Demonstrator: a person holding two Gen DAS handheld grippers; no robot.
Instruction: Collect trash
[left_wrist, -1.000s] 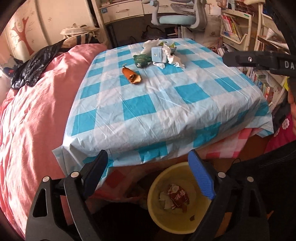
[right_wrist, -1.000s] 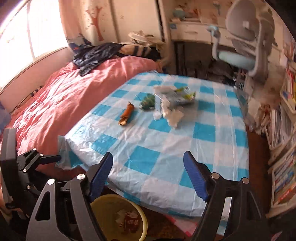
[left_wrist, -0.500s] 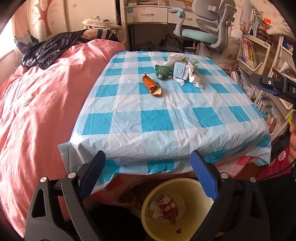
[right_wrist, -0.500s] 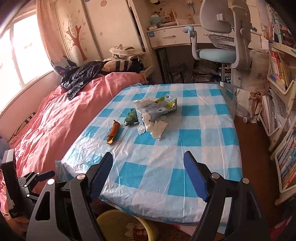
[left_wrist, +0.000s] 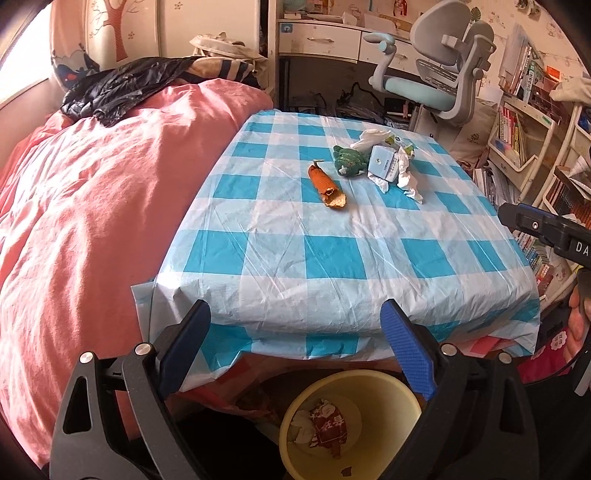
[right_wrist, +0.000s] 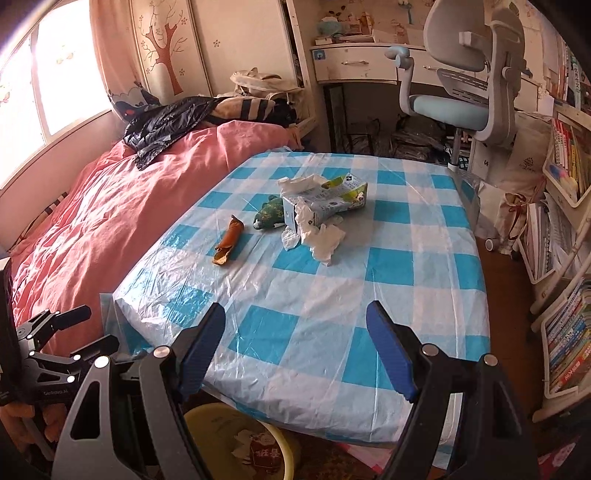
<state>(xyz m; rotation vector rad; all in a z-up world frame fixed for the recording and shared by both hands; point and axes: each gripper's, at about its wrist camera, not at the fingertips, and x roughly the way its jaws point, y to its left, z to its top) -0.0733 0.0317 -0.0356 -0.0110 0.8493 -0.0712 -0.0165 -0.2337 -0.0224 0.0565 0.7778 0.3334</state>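
- Trash lies in a loose cluster toward the far side of the checked tablecloth, well apart from both grippers; more of it sits in the yellow bin below the near table edge.
- Left gripper: jaws wide apart, nothing between them, held over the near edge of the table with the bin just below.
- Right gripper: jaws likewise spread and empty, poised above the near part of the cloth; part of its black body shows at the right edge of the left wrist view.
- Bin contents: a red printed wrapper and pale paper scraps at the bottom.
- Orange peel: a curled strip, lying alone on the cloth, nearest to the grippers of the cluster.
- Green crumpled wrapper: just beyond the peel, touching the carton.
- Milk carton: lying on its side, blue and white with a green patch.
- White tissues: crumpled, one wad against the carton's near end, another behind it.
- Surroundings: a pink quilt beside the table with a black jacket on it; a grey desk chair and bookshelves beyond and to the right.
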